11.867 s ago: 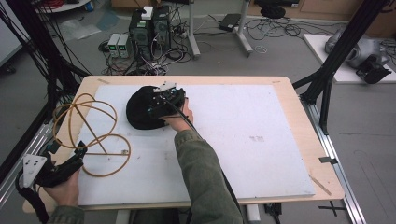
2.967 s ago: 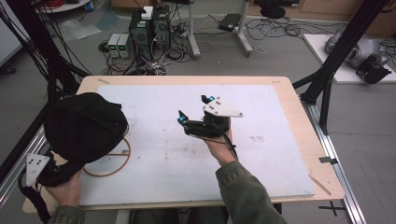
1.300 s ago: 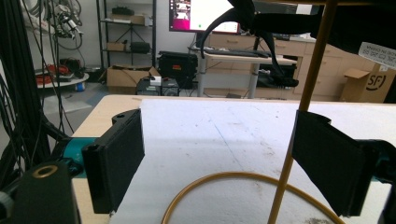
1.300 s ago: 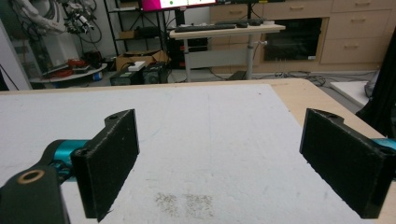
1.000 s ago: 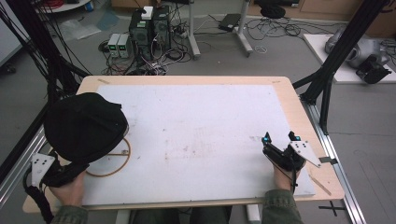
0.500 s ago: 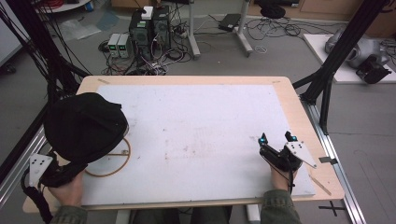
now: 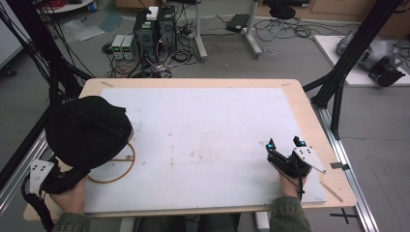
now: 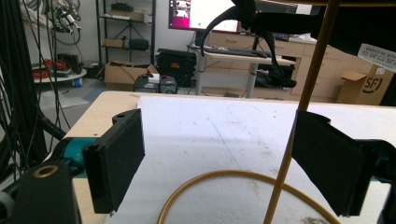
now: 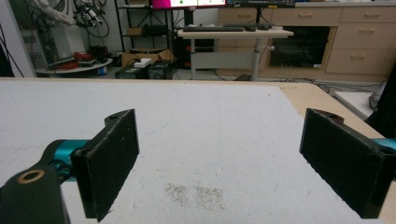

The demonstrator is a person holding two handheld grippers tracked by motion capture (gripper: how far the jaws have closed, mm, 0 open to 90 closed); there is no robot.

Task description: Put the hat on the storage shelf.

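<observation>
A black cap [image 7: 87, 130] sits draped over a yellow wire frame [image 7: 126, 164] at the table's left side. From the front left corner my left gripper [image 7: 72, 174] reaches in under the cap. In the left gripper view it [image 8: 219, 154] stands open; an upright yellow rod [image 8: 299, 107] of the frame runs just in front of its right pad [image 8: 331, 163], whether touching I cannot tell. The frame's base ring [image 8: 219, 179] lies on the mat between the jaws, and black cap fabric [image 8: 355, 18] hangs above. My right gripper [image 7: 284, 143] rests near the front right edge, open [image 9: 224, 140], with nothing between its pads.
A white mat [image 7: 208, 135] covers the wooden table [image 7: 314, 121]. Black frame posts [image 7: 343, 72] rise at the right and left sides. Computers and cables [image 7: 154, 29] sit on the floor beyond the far edge.
The black cap has gone from my right gripper at mid-table onto the yellow frame. My right gripper has let go, drawn back to the front right edge and barely shifted since. The left stays put.
</observation>
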